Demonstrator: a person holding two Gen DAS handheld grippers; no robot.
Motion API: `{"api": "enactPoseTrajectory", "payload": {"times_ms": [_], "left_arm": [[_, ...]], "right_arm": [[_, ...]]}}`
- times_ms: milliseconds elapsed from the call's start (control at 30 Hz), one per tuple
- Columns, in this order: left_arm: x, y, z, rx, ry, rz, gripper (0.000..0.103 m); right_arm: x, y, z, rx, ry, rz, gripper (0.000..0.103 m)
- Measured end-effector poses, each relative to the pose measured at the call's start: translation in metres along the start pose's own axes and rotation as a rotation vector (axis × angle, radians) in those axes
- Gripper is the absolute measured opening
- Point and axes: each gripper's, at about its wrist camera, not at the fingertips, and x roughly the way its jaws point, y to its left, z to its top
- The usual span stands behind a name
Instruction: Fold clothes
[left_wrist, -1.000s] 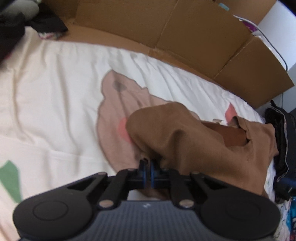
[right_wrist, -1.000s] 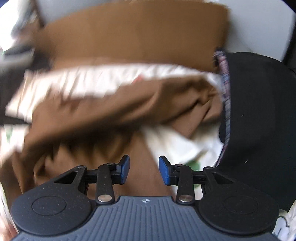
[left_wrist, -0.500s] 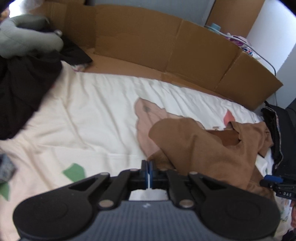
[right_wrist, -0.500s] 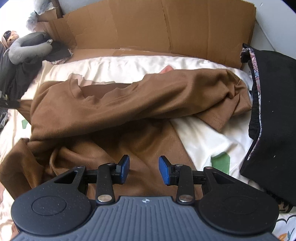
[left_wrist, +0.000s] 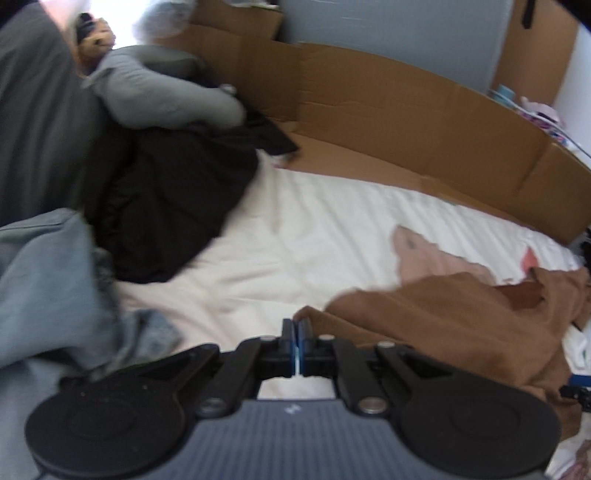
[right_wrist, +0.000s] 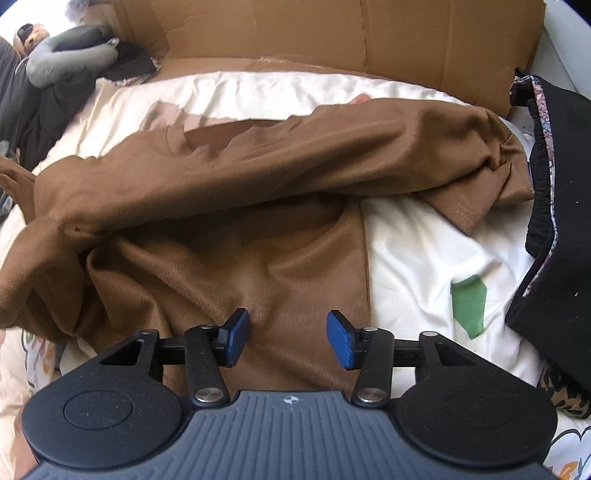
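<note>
Brown shirt (right_wrist: 258, 192) lies crumpled on the bed (right_wrist: 413, 251), long axis across my view. Right claw (right_wrist: 288, 339), jaws opening and empty, hovers over its near hem. Left claw (left_wrist: 296, 341) is closed on the shirt's left edge.

We find open room on the bed sheet (left_wrist: 314, 229), a bare cream stretch between the black clothes pile (left_wrist: 166, 206) on its left and the brown garment (right_wrist: 258, 192) crumpled on its right. A cardboard wall (left_wrist: 424, 122) closes off the far edge. A denim heap (left_wrist: 48, 288) crowds the near left. In the right wrist view, black shorts (right_wrist: 561, 206) block the right side.
</note>
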Motion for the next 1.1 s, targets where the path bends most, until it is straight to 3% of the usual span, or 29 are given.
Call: {"api": "enactPoseTrajectory", "payload": {"times_ms": [300, 600, 1100], "left_arm": [[-0.007, 0.046, 0.010, 0.015, -0.025, 0.174, 0.001], [0.010, 0.068, 0.028, 0.108, -0.035, 0.296, 0.001], [0.054, 0.113, 0.049, 0.179, 0.002, 0.417, 0.001]], "right_arm": [[0.003, 0.001, -0.005, -0.009, 0.027, -0.022, 0.058], [0.005, 0.001, -0.003, -0.021, 0.037, -0.049, 0.059], [0.006, 0.006, 0.001, -0.057, 0.052, -0.084, 0.059]]}}
